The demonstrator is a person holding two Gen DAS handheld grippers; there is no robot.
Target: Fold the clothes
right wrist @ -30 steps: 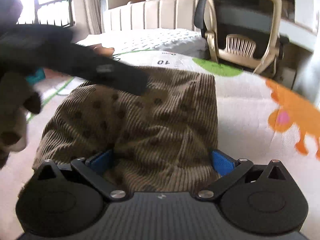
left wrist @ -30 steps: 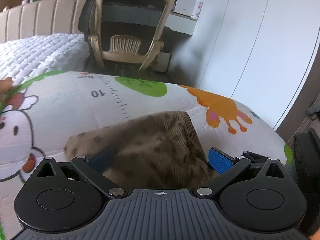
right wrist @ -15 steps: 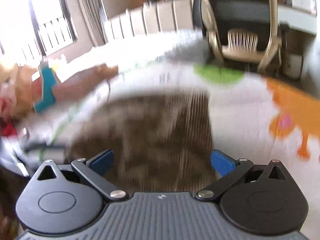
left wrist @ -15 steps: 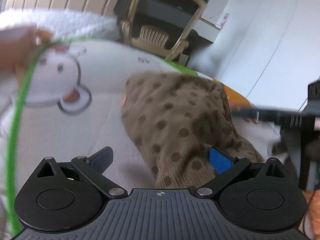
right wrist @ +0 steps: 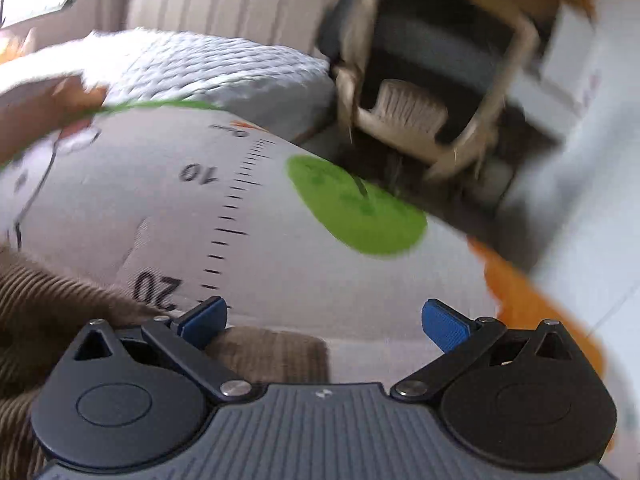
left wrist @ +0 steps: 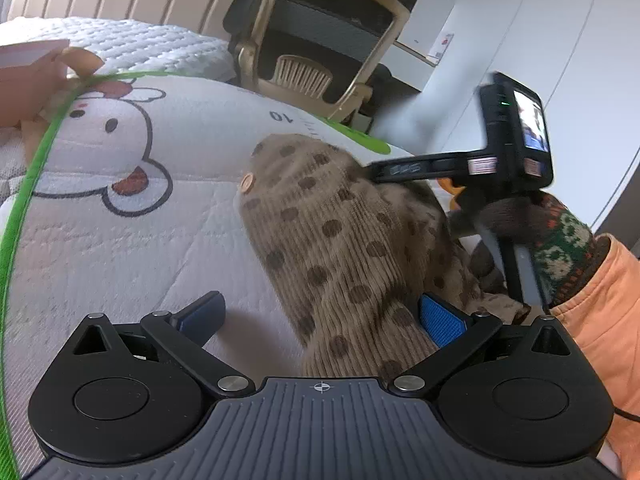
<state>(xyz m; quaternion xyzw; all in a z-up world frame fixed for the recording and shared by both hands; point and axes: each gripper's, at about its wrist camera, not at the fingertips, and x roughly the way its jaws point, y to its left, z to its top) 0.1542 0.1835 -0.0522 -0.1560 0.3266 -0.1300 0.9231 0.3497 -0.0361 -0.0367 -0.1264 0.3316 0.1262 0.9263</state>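
Brown corduroy garment with darker brown dots [left wrist: 340, 240], lying bunched on the white quilted play mat printed with a cartoon animal and a ruler scale [left wrist: 120, 240], a round copper-coloured button [left wrist: 249, 181] showing on its upper edge. Heaped rather than flat, so judged mid-fold, with a layer probably still to be drawn over or smoothed.

Left hand-held gripper [left wrist: 320, 318] spread wide, nothing clamped; garment's near end lying between the blue pads, the right pad [left wrist: 442, 320] touching or just beside the cloth, the left pad [left wrist: 204, 314] over bare mat. Placed so, most likely, to close on that near end.

Right hand-held gripper [right wrist: 324, 320] likewise wide apart and holding nothing; brown corduroy garment [right wrist: 60, 320] under and left of it, a folded corner [right wrist: 272, 354] just behind the pads, bare mat ahead by the "20" mark. Right wrist view blurred, so the pose is hard to read. In the left wrist view, the same tool seen from outside [left wrist: 500, 160], resting on or just above the garment's far side, held by a hand in a patterned knit glove [left wrist: 552, 232] with an orange sleeve [left wrist: 600, 320]; probably pinning cloth there.

Beyond the garment, a beige-framed office chair [left wrist: 320, 40] and a white quilted mattress [left wrist: 140, 46].
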